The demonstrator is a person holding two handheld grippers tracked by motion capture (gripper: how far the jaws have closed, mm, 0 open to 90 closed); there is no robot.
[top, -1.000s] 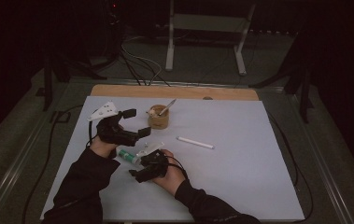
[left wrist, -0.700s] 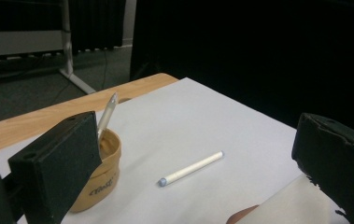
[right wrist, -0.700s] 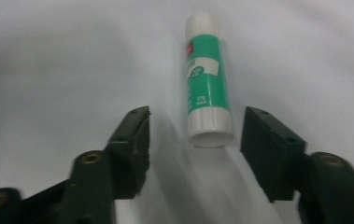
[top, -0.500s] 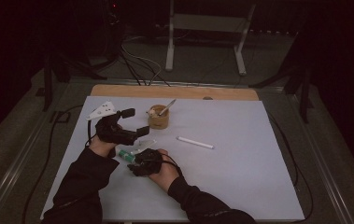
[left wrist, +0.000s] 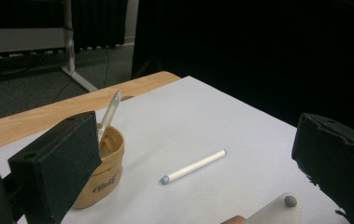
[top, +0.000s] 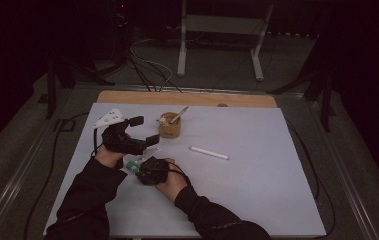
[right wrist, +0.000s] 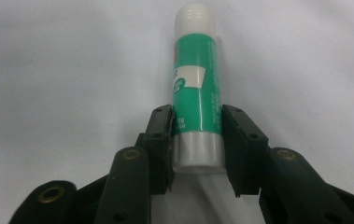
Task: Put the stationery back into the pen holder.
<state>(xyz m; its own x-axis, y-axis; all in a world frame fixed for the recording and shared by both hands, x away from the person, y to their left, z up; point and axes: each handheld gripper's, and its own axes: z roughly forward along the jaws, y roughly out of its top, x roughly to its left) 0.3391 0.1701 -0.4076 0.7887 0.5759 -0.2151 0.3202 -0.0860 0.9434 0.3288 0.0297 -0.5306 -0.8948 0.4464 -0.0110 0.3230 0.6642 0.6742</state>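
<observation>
A green glue stick (right wrist: pixel 195 88) with a white cap lies on the white table sheet (top: pixel 257 190). My right gripper (right wrist: pixel 197 116) has just been closing its jaws, and both pads now press on the stick's lower end. In the high view the glue stick (top: pixel 131 166) pokes out to the left of the right gripper (top: pixel 142 170). My left gripper (top: pixel 144 131) hovers just behind it, open and with nothing between its wide-apart jaws.
A tan cup (top: pixel 169 128) with a pen-like stick (left wrist: pixel 110 109) in it stands behind the grippers. A white marker (top: pixel 208 152) lies to the right of them. A wooden strip (top: pixel 187 98) runs along the table's far edge. Cables trail off the left side.
My right gripper has slid a little to the left onto the glue stick. The left gripper has stayed where it was.
</observation>
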